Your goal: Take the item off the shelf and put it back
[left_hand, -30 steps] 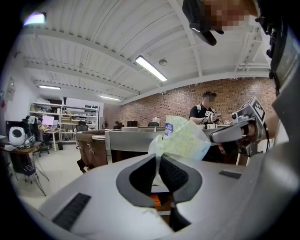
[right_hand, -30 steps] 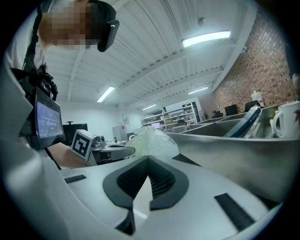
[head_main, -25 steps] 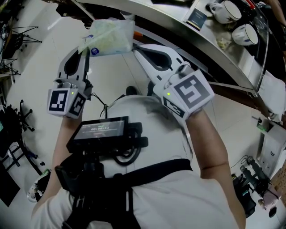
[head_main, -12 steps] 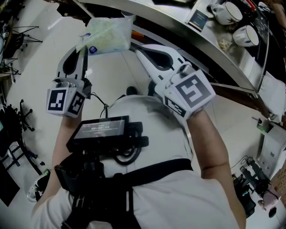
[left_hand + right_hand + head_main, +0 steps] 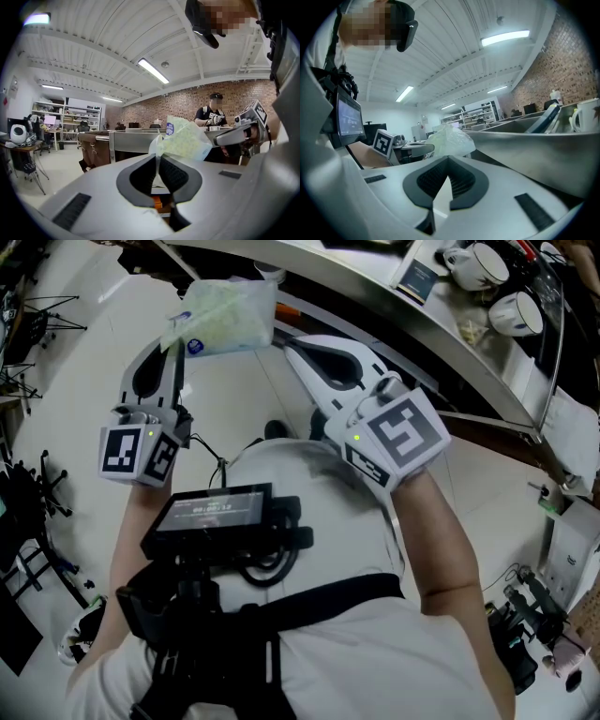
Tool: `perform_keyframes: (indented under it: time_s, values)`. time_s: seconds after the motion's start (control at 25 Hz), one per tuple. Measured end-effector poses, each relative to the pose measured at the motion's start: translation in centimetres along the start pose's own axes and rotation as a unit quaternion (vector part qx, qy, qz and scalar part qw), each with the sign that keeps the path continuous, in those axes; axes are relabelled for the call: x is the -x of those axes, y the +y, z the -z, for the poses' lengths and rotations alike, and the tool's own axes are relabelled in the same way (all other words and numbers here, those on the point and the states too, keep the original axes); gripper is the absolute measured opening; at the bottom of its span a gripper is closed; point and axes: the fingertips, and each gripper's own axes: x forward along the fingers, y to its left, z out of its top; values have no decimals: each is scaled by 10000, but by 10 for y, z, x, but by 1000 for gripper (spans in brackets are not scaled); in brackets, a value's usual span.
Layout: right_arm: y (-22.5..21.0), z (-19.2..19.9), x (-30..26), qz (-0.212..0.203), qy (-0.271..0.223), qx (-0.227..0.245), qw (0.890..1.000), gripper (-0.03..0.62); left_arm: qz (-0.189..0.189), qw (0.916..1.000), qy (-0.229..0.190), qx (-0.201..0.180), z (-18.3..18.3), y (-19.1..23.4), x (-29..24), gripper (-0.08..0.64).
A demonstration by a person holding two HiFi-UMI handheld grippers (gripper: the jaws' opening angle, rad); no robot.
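A pale green and white plastic packet (image 5: 228,315) hangs in the air just below the grey metal shelf (image 5: 403,334). My left gripper (image 5: 178,337) is shut on the packet's left edge. In the left gripper view the thin edge sits pinched between the dark pads (image 5: 174,174), and the packet (image 5: 185,139) puffs out beyond them. My right gripper (image 5: 285,341) is just right of the packet, shut, with nothing between its fingers. The right gripper view shows the packet (image 5: 449,140) ahead of the closed jaws, apart from them.
Two white mugs (image 5: 497,287) and a small card (image 5: 412,279) stand on the shelf at the upper right. A mug (image 5: 585,115) shows at the right of the right gripper view. A person (image 5: 213,116) stands behind a counter. Tripods and cables (image 5: 28,493) lie on the floor at left.
The packet and my left gripper have edged slightly up and left in the head view. The right gripper has stayed where it was.
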Motion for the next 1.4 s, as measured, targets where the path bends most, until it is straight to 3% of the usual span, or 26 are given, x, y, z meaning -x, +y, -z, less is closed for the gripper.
perform_keyframes:
  time_s: [0.72,1.04,1.4]
  values:
    - [10,39,8,-212,455,-154,9986,8,466,9980,435,-51,70,-35,-33,14]
    - [15,75,13,-421,969,-367,9937,8,877,9943,573,-204,103,-82,-72,14]
    - [2,121,30,-463,1368,-912,9853,8,860,9921,788,-467,160,-114,-124,14]
